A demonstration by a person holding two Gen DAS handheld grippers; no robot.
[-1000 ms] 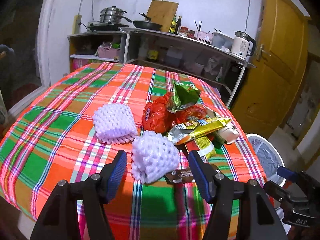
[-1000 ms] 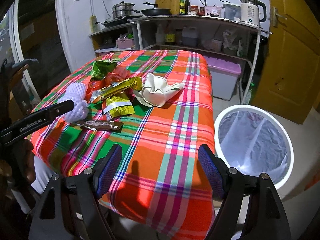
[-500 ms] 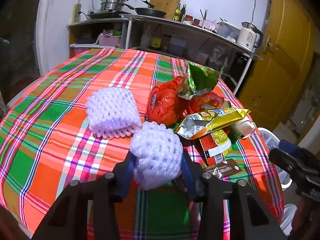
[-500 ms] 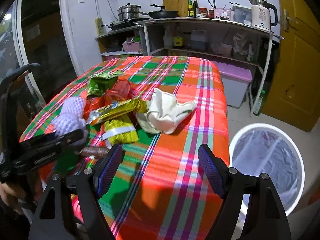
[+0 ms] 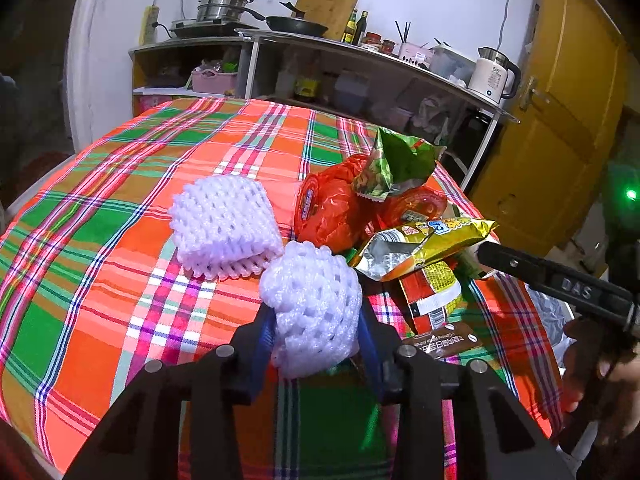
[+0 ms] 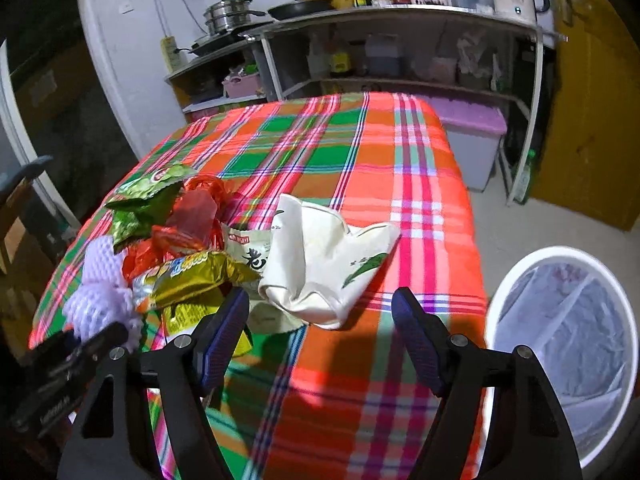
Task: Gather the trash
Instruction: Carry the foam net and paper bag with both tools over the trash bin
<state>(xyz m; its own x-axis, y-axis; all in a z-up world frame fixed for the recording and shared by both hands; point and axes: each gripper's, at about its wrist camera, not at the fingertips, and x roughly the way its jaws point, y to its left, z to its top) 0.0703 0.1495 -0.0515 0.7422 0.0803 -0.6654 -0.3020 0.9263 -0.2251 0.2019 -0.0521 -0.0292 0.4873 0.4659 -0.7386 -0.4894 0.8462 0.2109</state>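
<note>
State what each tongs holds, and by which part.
Left tongs: closing on the near foam fruit net, across its sides. Right tongs: nothing held.

The right gripper's arm [image 5: 576, 290] carries the raised letters "DAS". The brown sachet [image 5: 442, 342] and the white crumpled bag [image 6: 320, 264] show print too small to read.

The lower part of the white foam net [image 5: 314, 304] is covered by the left tongs [image 5: 316, 330], so the contact of the pads cannot be fully seen. The brown wrapper [image 5: 442, 340] is partly hidden behind the right finger of these tongs. In the right wrist view, the trash bin [image 6: 504, 292] is cut off by the picture's edge, and the yellow wrapper [image 6: 188, 280] is blurred. The labels on the shelf bottles [image 5: 356, 24] are too small to read.
</note>
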